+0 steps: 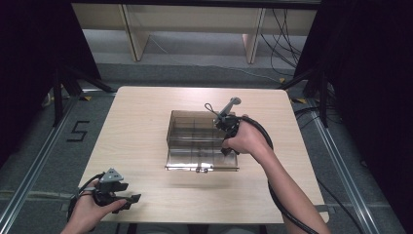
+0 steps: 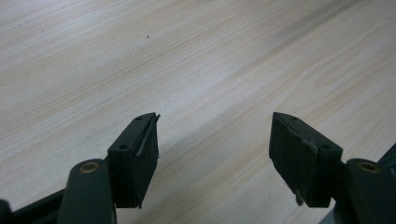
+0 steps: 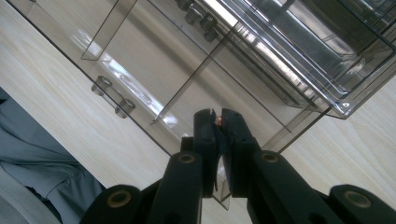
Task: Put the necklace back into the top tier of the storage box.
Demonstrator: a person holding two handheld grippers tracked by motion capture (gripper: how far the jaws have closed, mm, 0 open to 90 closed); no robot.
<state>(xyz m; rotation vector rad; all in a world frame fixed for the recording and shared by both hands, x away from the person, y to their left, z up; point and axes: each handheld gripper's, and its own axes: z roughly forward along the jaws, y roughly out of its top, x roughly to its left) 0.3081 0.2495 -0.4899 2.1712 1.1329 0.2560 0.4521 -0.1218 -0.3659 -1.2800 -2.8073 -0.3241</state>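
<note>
Right gripper view: the right gripper (image 3: 218,122) is clamped on a small copper-coloured item (image 3: 218,121), held over the open lid of the clear compartment box (image 3: 140,60). The left gripper (image 2: 212,149), jaws apart and empty, rests well away from the box on the table (image 2: 210,56).

Tabletop (image 1: 146,112): pale wood grain.
Floor (image 1: 39,141): grey carpet, black "5" marking (image 1: 78,131).
Far wall: wooden shelving (image 1: 195,19), cables (image 1: 282,34).
</note>
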